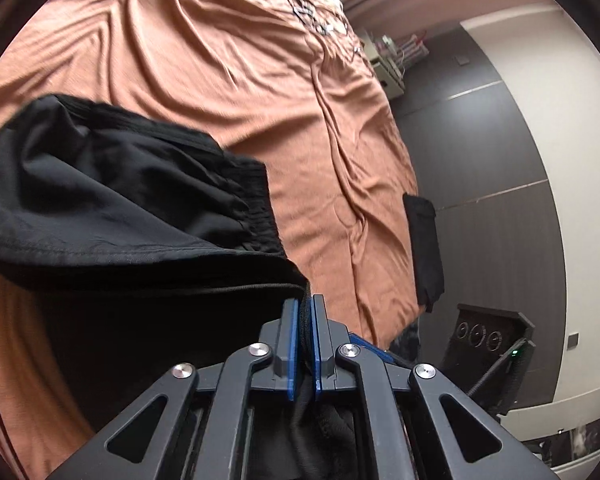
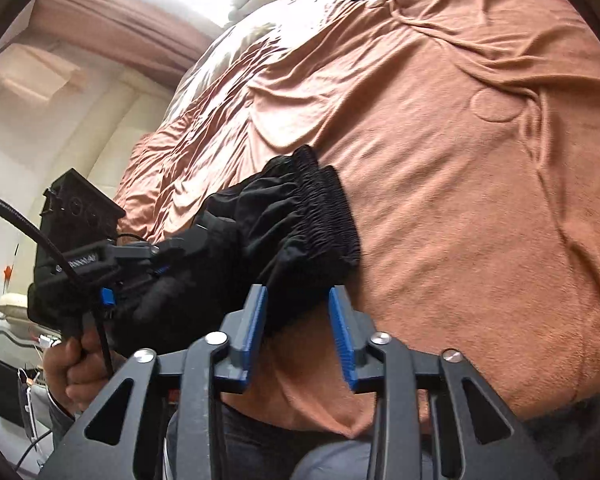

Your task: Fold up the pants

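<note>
The black pants (image 1: 120, 200) lie bunched on the orange bed sheet (image 1: 220, 60), with the gathered elastic waistband on their right side. My left gripper (image 1: 306, 312) is shut on a black edge of the pants, which runs back between its blue pads. In the right wrist view the same pants (image 2: 300, 216) hang in a lifted bundle with the waistband on top. My right gripper (image 2: 298, 300) is open just below them. Black cloth brushes its left pad (image 2: 256, 316), and bare sheet (image 2: 460, 200) shows in the gap. A hand (image 2: 72, 364) holds the left tool's handle.
A second black cloth (image 1: 426, 248) hangs over the bed's right edge above the dark floor (image 1: 480, 140). A black device (image 1: 492, 336) stands near the bed's corner. Cables (image 1: 312, 16) lie at the far end of the bed. The person's jeans-clad legs (image 2: 260, 448) show at the bottom.
</note>
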{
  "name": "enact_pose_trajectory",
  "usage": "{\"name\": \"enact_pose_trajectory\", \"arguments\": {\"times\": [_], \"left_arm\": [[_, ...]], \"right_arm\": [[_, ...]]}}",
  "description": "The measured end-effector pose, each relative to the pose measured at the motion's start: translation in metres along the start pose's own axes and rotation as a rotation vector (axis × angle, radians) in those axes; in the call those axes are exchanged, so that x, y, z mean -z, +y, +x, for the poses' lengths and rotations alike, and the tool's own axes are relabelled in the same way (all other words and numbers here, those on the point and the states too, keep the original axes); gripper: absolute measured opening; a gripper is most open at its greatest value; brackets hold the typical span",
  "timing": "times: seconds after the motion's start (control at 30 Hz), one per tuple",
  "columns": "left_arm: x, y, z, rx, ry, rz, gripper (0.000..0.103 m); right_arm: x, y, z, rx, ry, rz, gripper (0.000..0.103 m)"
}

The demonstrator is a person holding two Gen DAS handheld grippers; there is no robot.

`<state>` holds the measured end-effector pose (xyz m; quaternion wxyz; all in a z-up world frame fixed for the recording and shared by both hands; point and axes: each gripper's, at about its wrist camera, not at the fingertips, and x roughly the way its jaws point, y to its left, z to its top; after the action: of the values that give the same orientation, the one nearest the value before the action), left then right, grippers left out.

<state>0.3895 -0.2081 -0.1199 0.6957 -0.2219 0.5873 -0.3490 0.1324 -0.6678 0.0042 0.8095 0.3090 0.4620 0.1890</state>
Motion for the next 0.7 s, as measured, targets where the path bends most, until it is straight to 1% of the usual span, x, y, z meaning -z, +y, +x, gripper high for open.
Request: {"name": "enact_pose_trajectory", "arguments": {"times": [0.03, 0.07, 0.1, 0.13, 0.17, 0.2, 0.23, 0.27, 0.3, 0.33, 0.4, 0.43, 0.5, 0.63, 0.7], "left_arm": [[0.000, 0.000, 0.006, -0.009, 0.009, -0.004, 0.006], [0.001, 0.001, 0.009, -0.015, 0.013, -0.008, 0.007], [0.001, 0.002, 0.013, -0.018, 0.018, -0.016, 0.013], [0.001, 0.004, 0.015, -0.011, 0.026, -0.029, 0.023], [0.001, 0.006, 0.015, -0.003, 0.029, -0.038, 0.029], [0.002, 0.007, 0.014, 0.003, 0.029, -0.044, 0.039], [0.002, 0.008, 0.011, 0.004, 0.023, -0.045, 0.048], [0.003, 0.009, 0.007, 0.003, 0.019, -0.042, 0.052], [0.002, 0.009, 0.003, 0.001, 0.013, -0.040, 0.062], [0.002, 0.010, -0.002, 0.000, 0.006, -0.039, 0.070], [0.001, 0.013, -0.011, -0.012, -0.016, -0.037, 0.078], [0.001, 0.017, -0.018, -0.033, -0.029, -0.039, 0.082], [0.000, 0.025, -0.023, -0.059, -0.037, -0.051, 0.085], [0.001, 0.048, -0.035, -0.111, -0.050, -0.089, 0.086], [0.001, 0.058, -0.037, -0.129, -0.055, -0.106, 0.086]], "right_arm": [[0.001, -0.002, -0.004, 0.000, -0.005, 0.006, 0.049], [0.001, -0.004, -0.008, 0.000, -0.012, 0.012, 0.051], [0.001, -0.007, -0.010, 0.000, -0.017, 0.018, 0.054], [0.001, -0.008, -0.013, 0.002, -0.020, 0.024, 0.055], [0.001, -0.009, -0.015, 0.002, -0.021, 0.030, 0.055], [0.001, -0.010, -0.013, 0.002, -0.020, 0.033, 0.055], [0.001, -0.010, -0.013, 0.001, -0.016, 0.034, 0.055], [0.000, -0.010, -0.011, 0.001, -0.011, 0.033, 0.055], [0.000, -0.009, -0.010, -0.001, -0.007, 0.030, 0.057], [-0.001, -0.008, -0.007, -0.004, -0.004, 0.027, 0.061], [-0.002, -0.003, 0.000, -0.005, 0.007, 0.014, 0.066], [-0.002, 0.001, 0.004, -0.005, 0.017, 0.002, 0.066], [-0.004, 0.006, 0.014, 0.001, 0.037, -0.016, 0.066], [-0.004, 0.016, 0.035, 0.029, 0.084, -0.048, 0.066], [-0.004, 0.020, 0.042, 0.045, 0.093, -0.062, 0.066]]}}
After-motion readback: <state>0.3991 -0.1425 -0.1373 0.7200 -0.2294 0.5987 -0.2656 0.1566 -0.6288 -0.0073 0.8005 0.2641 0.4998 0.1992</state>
